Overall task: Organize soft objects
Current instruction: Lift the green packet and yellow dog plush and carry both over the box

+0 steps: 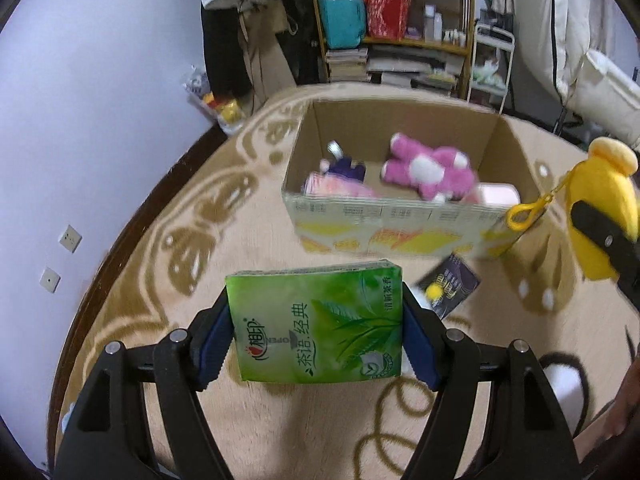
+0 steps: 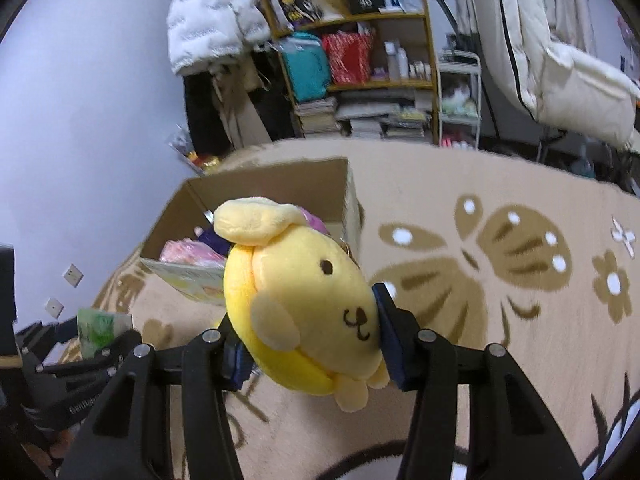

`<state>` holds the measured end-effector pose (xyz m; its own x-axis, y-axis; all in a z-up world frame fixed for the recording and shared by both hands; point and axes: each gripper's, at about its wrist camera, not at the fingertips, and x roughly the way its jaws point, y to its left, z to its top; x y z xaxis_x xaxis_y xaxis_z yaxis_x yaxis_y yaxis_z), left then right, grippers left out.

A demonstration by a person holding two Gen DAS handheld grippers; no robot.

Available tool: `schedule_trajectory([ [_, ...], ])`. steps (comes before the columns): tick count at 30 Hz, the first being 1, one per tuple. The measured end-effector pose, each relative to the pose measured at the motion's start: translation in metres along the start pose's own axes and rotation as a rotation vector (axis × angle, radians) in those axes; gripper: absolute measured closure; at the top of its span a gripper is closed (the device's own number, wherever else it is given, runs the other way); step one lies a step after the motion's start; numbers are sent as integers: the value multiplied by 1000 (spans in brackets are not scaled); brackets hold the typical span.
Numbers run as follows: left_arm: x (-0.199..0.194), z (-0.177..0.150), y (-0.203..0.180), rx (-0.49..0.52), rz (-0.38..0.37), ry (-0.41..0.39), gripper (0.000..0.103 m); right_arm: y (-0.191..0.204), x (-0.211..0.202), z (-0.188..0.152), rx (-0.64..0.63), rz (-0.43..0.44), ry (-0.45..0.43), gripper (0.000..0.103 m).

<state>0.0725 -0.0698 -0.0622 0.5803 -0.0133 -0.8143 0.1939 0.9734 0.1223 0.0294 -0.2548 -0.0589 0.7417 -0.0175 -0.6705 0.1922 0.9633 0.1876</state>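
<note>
Between my left gripper (image 1: 316, 332) pads sits the green tissue pack (image 1: 316, 324), clamped short of the cardboard box (image 1: 400, 220), while my right gripper (image 2: 308, 344) clenches the yellow plush dog (image 2: 304, 304) beside that box, which holds a pink plush (image 1: 428, 170).

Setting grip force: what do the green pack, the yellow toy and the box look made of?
Green tissue pack: glossy printed plastic film, showing sheen; likely soft inside.
Yellow plush dog: fuzzy fabric with stitched face, probably stuffed.
Cardboard box: matte brown corrugated card, printed front.
</note>
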Motion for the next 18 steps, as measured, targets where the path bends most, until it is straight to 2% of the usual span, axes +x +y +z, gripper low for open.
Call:
schedule_trajectory([
  [4,-12,16,3,6,-7,-59,29,7,-10,2,-25,37,-74,48],
  [10,-28,41,2,15,-2,-142,29,17,-13,13,-35,63,-117,48],
  [14,-34,53,6,-1,6,-234,29,21,-9,26,-44,73,-153,48],
  [18,-33,65,6,16,26,-265,29,25,-1,39,-52,81,-181,48],
])
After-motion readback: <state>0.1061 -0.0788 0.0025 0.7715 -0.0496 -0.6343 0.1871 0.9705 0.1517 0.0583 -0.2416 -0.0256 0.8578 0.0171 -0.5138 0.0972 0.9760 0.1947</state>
